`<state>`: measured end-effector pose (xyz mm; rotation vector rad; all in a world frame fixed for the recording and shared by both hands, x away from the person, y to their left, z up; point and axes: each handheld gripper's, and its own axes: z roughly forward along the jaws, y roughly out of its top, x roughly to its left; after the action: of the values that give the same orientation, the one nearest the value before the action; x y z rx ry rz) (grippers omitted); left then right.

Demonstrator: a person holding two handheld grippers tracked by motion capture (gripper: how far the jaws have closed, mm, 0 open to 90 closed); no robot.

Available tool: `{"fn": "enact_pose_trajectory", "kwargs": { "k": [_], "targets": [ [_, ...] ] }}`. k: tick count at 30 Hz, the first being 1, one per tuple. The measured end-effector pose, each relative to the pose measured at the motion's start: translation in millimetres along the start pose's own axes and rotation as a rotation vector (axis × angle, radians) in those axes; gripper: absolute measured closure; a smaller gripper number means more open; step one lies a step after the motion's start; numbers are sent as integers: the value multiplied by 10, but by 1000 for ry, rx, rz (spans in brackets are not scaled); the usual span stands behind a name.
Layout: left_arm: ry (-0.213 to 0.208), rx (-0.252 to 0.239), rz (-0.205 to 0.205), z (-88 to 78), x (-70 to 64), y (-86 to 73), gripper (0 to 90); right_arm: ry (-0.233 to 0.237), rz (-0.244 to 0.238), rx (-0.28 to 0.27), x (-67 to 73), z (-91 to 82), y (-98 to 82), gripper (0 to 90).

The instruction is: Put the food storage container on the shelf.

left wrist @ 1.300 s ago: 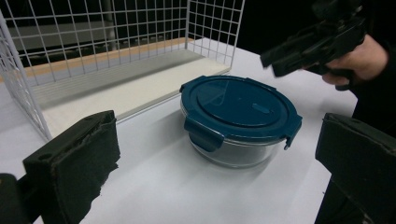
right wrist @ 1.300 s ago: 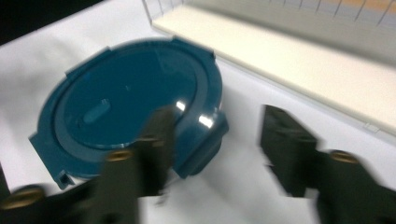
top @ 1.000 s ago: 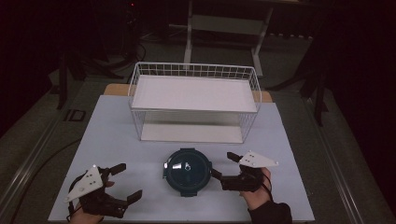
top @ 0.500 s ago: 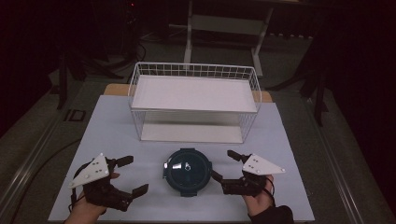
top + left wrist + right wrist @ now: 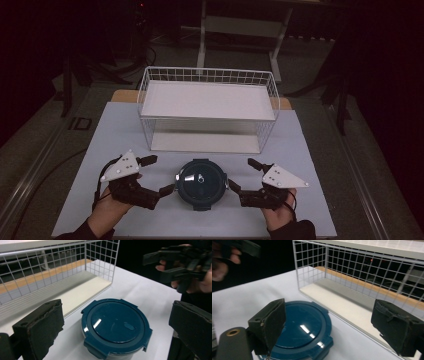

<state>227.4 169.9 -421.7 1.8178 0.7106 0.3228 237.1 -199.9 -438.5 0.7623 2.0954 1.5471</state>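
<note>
Container (image 5: pixel 201 183), round with a dark blue clip lid, sits on the white tabletop (image 5: pixel 310 150) at 6 o'clock from the wire basket (image 5: pixel 207 108). Left gripper (image 5: pixel 154 175) at its 9 o'clock and right gripper (image 5: pixel 242 175) at 3 o'clock flank it, jaws spread. Closing evenly on opposite rims should keep it level.

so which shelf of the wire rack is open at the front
The lower shelf of the wire rack: its front has no mesh. The upper shelf is fenced by a low wire rim on all sides.
</note>
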Motion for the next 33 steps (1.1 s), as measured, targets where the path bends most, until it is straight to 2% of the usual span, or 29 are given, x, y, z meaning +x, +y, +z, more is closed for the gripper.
{"fn": "enact_pose_trajectory", "kwargs": {
  "k": [3, 5, 6, 8, 11, 12, 14, 15, 16, 18, 20, 21, 22, 26, 28, 30, 32, 33],
  "targets": [
    [9, 25, -23, 76, 59, -2, 0, 7, -12, -8, 13, 7, -6, 109],
    [11, 61, -44, 150, 111, -17, 0, -9, -13, 1, 15, 17, -17, 109],
    [-3, 77, -69, 195, 147, -32, 0, -4, -2, 8, 9, 21, -23, 109],
    [5, 98, -94, 255, 190, -58, 0, -3, 20, 22, 4, 25, -32, 109],
    [7, 145, -151, 349, 261, -103, 0, -16, 17, 47, 21, 52, -50, 108],
    [18, 157, -175, 378, 278, -122, 0, -8, 18, 52, 23, 58, -57, 108],
    [9, 181, -237, 433, 316, -168, 0, -6, 19, 66, 32, 84, -72, 107],
    [-9, 196, -287, 471, 338, -203, 0, -2, 20, 68, 33, 90, -77, 107],
    [-18, 204, -307, 484, 347, -214, 0, 0, 26, 70, 36, 99, -82, 107],
    [-50, 245, -399, 544, 383, -261, 0, 9, 33, 74, 39, 106, -84, 107],
    [-53, 299, -450, 593, 412, -292, 0, 6, 35, 77, 42, 111, -87, 108],
    [-68, 313, -475, 609, 424, -307, 0, 4, 37, 79, 40, 111, -90, 108],
    [-80, 338, -520, 629, 452, -333, 0, 2, 39, 78, 40, 109, -93, 108],
    [-93, 364, -653, 651, 543, -408, 46, 5, 52, 88, 21, 107, -106, 109],
    [-107, 372, -705, 657, 569, -439, 69, 4, 55, 90, 17, 104, -108, 109],
    [-113, 383, -743, 667, 582, -463, 139, 5, 55, 95, 17, 105, -109, 110],
    [-127, 394, -773, 677, 591, -489, 162, 6, 58, 97, 16, 106, -112, 111],
    [-124, 400, -777, 680, 591, -495, 206, 6, 57, 98, 16, 107, -114, 111]
  ]
}}
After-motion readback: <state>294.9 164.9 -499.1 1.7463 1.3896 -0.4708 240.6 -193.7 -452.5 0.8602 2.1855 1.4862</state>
